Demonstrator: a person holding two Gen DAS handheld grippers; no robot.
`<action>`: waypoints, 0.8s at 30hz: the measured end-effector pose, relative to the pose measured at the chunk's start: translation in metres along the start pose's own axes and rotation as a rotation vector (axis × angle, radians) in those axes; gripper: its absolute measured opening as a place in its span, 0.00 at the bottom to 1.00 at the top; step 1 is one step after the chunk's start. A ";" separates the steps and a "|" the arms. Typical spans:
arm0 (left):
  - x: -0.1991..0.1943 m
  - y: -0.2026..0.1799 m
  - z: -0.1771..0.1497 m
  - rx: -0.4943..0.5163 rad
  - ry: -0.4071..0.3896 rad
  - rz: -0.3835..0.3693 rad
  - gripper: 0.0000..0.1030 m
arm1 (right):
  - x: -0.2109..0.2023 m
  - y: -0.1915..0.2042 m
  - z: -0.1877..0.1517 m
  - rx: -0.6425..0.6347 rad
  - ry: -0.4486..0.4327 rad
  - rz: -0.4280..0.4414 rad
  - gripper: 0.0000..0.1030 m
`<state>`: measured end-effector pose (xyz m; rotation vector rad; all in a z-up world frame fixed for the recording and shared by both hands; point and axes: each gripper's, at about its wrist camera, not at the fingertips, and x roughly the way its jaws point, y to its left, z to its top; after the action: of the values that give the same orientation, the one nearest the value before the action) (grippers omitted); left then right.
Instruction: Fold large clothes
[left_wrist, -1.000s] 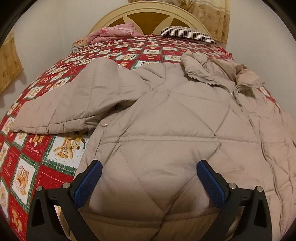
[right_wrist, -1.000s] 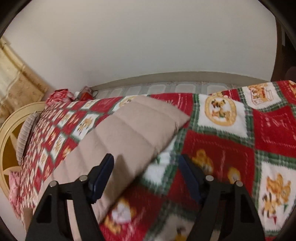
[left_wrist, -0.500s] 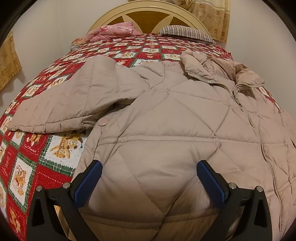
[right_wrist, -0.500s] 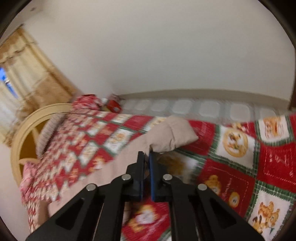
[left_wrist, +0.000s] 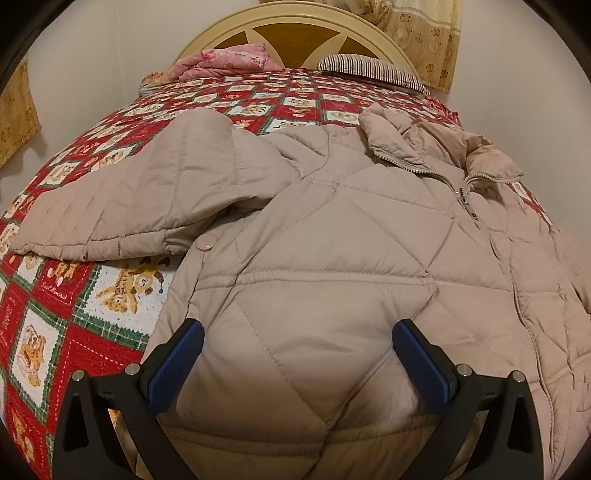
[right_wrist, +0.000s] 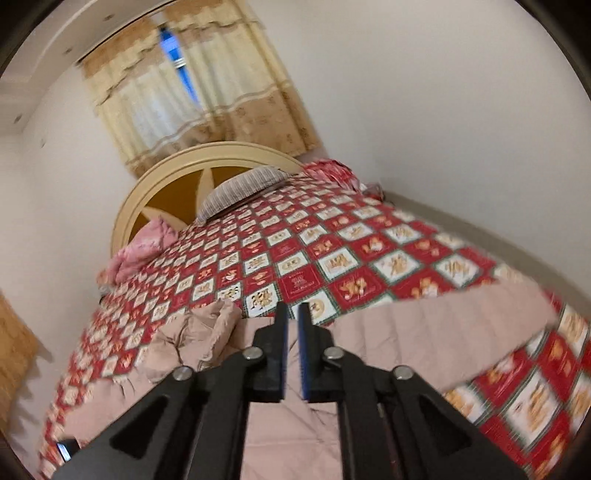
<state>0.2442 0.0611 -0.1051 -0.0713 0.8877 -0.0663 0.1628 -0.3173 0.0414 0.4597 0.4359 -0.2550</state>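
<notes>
Right gripper (right_wrist: 291, 347): jaws a narrow slit apart, just been opening, nothing between them, above the jacket | Left gripper (left_wrist: 297, 354): jaws spread wide over the jacket's hem, pads not pressing it | Jacket (left_wrist: 332, 258): beige quilted, flat on the bed's red patchwork quilt (left_wrist: 55, 325), near foot edge, one sleeve (left_wrist: 122, 206) reaching toward the left edge, collar toward headboard (left_wrist: 291, 26)

Plain white walls (right_wrist: 424, 92) all around. A big bed (left_wrist: 303, 92) with a red, green and white checked quilt (left_wrist: 74, 325), little animal pictures in the squares. Round cream and brown headboard (left_wrist: 291, 33) at the far end. Striped pillow (left_wrist: 373, 70) and pink bundle (left_wrist: 225, 61) lying just below it. Yellow curtains (right_wrist: 192, 99) behind the headboard, a strip of blue window (right_wrist: 173, 55) between them. Soft warm light.
</notes>
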 end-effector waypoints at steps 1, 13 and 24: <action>0.000 0.001 0.000 -0.002 0.000 -0.003 0.99 | 0.007 -0.011 -0.003 0.022 0.017 -0.031 0.64; 0.002 -0.002 0.000 0.008 0.004 0.011 0.99 | 0.024 -0.273 -0.045 0.658 0.101 -0.383 0.76; 0.005 -0.006 0.000 0.025 0.008 0.038 0.99 | 0.059 -0.307 -0.031 0.697 0.072 -0.360 0.10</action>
<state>0.2467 0.0542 -0.1085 -0.0303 0.8959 -0.0423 0.1019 -0.5768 -0.1245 1.0757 0.4942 -0.7510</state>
